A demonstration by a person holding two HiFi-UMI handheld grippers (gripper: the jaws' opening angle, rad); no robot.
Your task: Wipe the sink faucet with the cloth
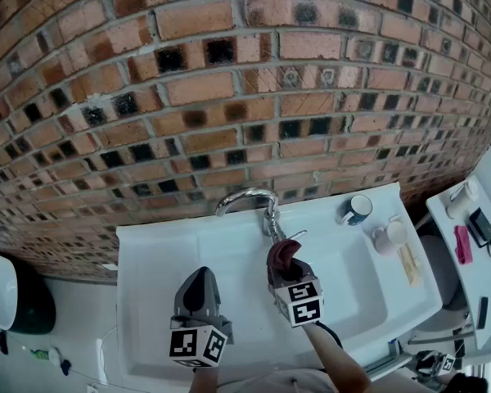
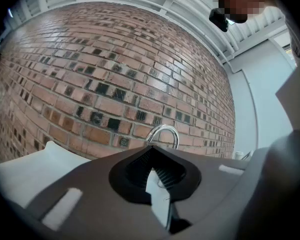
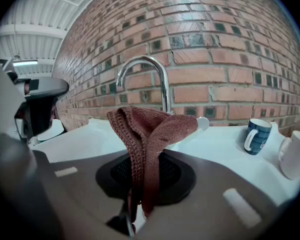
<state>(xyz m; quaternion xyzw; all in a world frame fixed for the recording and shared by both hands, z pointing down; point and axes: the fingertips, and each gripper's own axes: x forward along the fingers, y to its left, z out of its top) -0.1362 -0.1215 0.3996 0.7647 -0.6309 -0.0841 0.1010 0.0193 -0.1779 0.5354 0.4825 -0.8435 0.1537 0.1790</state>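
A curved chrome faucet rises at the back of the white sink, against a brick wall. My right gripper is shut on a reddish-brown knitted cloth, held just in front of the faucet's base. In the right gripper view the cloth stands up between the jaws, with the faucet right behind it. My left gripper hovers over the basin to the left, shut with nothing in it. The faucet shows beyond its jaws in the left gripper view.
A blue mug and a white cup stand on the sink's right ledge. A white side surface at the right carries a pink item and dark objects. A dark round bin sits at the lower left.
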